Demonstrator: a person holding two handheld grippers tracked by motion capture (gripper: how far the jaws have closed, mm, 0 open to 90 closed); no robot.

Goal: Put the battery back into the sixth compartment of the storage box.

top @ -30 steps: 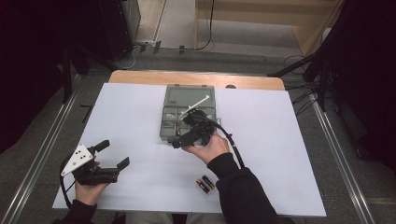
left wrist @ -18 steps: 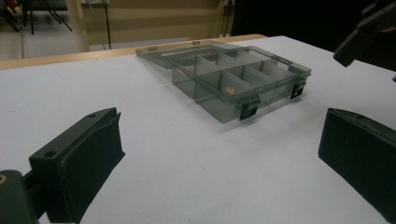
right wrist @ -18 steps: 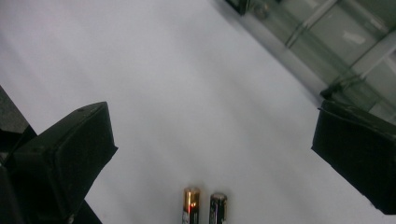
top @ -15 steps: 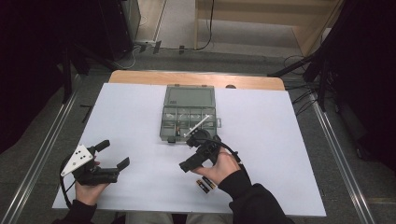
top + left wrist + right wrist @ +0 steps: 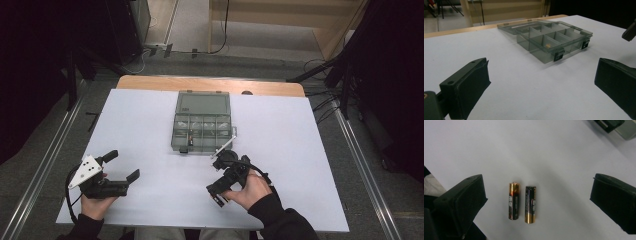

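Observation:
A grey see-through compartment box (image 5: 202,125) lies open mid-table, its lid flat behind it; a battery (image 5: 190,136) lies in one front compartment. Two AA batteries, one (image 5: 514,201) beside the other (image 5: 530,204), lie side by side on the white table. My right gripper (image 5: 537,195) hangs open just above them, a jaw on each side, touching neither. In the high view the right gripper (image 5: 217,192) sits near the front edge and hides the batteries. My left gripper (image 5: 122,166) is open and empty at the front left, facing the box (image 5: 551,41).
White paper covers the table (image 5: 300,150), with a wooden strip at the far edge. Metal rails run along both sides of the table. A box latch (image 5: 610,125) shows at the top right of the right gripper view.
My right gripper has drawn back from the box toward the front edge and now hovers over the two batteries. The left gripper has not moved.

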